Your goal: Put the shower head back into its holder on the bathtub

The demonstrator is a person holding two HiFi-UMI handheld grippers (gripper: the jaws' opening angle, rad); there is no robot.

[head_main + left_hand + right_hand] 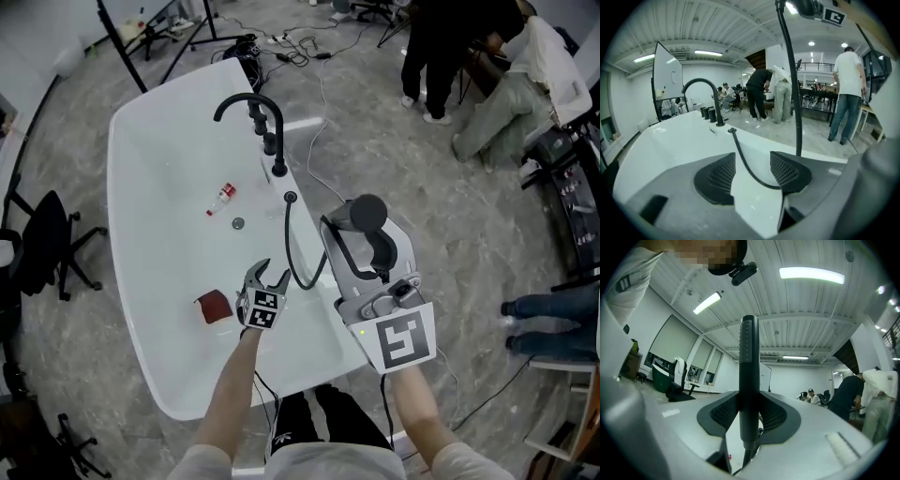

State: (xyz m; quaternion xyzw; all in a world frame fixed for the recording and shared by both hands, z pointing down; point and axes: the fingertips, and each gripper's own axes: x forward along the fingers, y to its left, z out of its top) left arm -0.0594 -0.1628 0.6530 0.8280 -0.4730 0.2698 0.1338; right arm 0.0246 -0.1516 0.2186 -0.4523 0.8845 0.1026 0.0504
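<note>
Here right hand-held gripper (749, 414) clamps one shower head (749, 352); left (753, 159) gapes, maybe astride hose (746, 163).

1. Bathtub (155, 202): white, smooth, glossy shell, with light glinting off it;
2. Faucet (251, 101): black metal, matt;
3. Shower head (749, 366): matt black, finely textured near its top; hose (292, 251) smooth and black;
4. Left gripper (752, 158): matt grey plastic shell; pads (721, 177) black, ribbed, rubbery;
5. Floor (403, 178): mottled grey, stone-like, polished.
</note>
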